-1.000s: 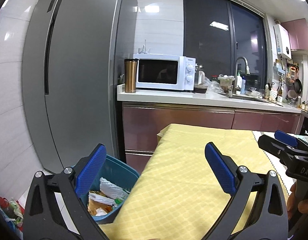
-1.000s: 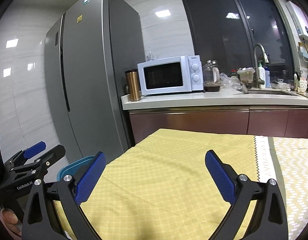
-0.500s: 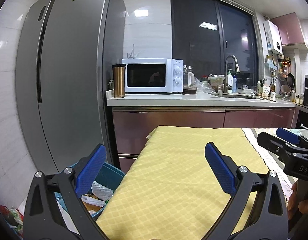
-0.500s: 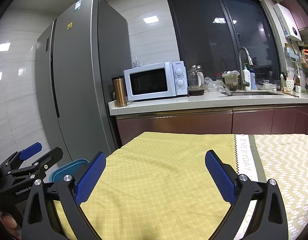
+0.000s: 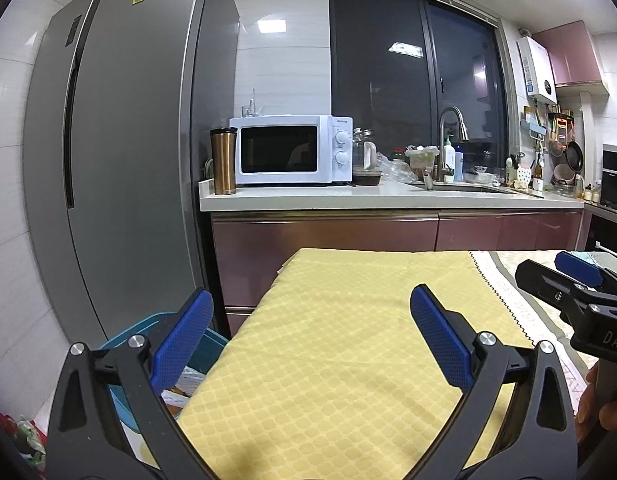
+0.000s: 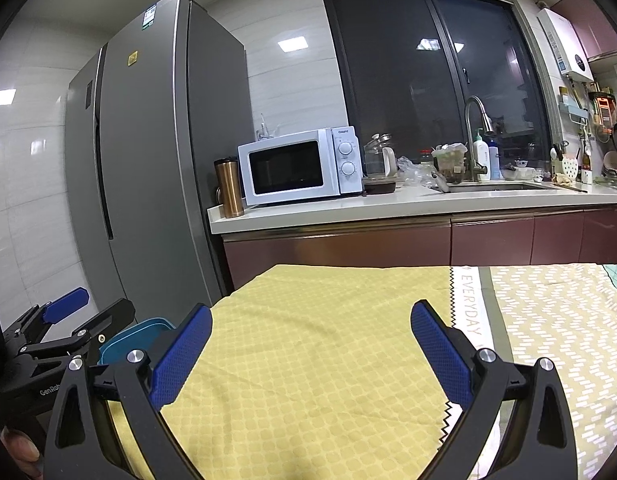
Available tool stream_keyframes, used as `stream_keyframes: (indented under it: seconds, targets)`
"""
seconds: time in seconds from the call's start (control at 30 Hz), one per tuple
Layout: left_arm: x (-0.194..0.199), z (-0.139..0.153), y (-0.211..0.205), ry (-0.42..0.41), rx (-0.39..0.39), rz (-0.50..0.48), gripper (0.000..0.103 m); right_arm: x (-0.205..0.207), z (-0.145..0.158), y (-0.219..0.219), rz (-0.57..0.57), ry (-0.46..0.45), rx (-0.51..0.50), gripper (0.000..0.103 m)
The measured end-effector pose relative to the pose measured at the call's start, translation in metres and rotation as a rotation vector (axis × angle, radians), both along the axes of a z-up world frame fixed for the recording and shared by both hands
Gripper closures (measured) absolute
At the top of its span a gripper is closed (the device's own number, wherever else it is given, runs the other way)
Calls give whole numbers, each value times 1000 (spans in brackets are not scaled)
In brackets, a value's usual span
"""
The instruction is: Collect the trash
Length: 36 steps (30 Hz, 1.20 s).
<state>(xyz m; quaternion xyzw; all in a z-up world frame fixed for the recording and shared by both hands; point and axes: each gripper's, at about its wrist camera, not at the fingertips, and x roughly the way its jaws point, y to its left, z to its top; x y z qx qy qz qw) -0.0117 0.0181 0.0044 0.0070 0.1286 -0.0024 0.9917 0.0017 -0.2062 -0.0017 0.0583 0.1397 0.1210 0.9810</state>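
Note:
A blue trash bin (image 5: 128,336) stands on the floor left of the table, with white and brown paper trash (image 5: 184,384) inside; its rim also shows in the right wrist view (image 6: 132,338). My left gripper (image 5: 308,340) is open and empty above the yellow tablecloth (image 5: 348,340), by the table's left edge. My right gripper (image 6: 312,344) is open and empty over the same cloth (image 6: 328,340). Each gripper shows in the other's view: the right one (image 5: 576,288), the left one (image 6: 64,320).
A grey fridge (image 5: 120,160) stands at the left. A counter (image 5: 348,198) behind the table holds a white microwave (image 5: 288,154), a copper tumbler (image 5: 223,166) and a sink with a tap (image 5: 452,140). A patterned runner (image 6: 556,340) covers the table's right part.
Both views have tilted up and drawn back. The bin has slid lower and further left in the left wrist view, with less of its trash showing. Both grippers stay open.

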Motion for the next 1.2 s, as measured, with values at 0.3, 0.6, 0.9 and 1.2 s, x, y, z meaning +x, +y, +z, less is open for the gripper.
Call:
stream_keyframes:
  seconds: [0.3,0.6,0.9,1.2]
  targets:
    - [2,-2,-7,1,-3,-13,6,-4,-2,-9,-11,3,4,7]
    - [1,-4,-7,-13,-8,-10,6,-6,-2,-13,-21,-1,6,7]
    - [-3,-4,-9,-32,-9,-12,6,-9,0,-15,-36,-14,3,7]
    - [-1,-1,-12,-43,-1,-24,6,-9,3,-17,-42,-20,4,7]
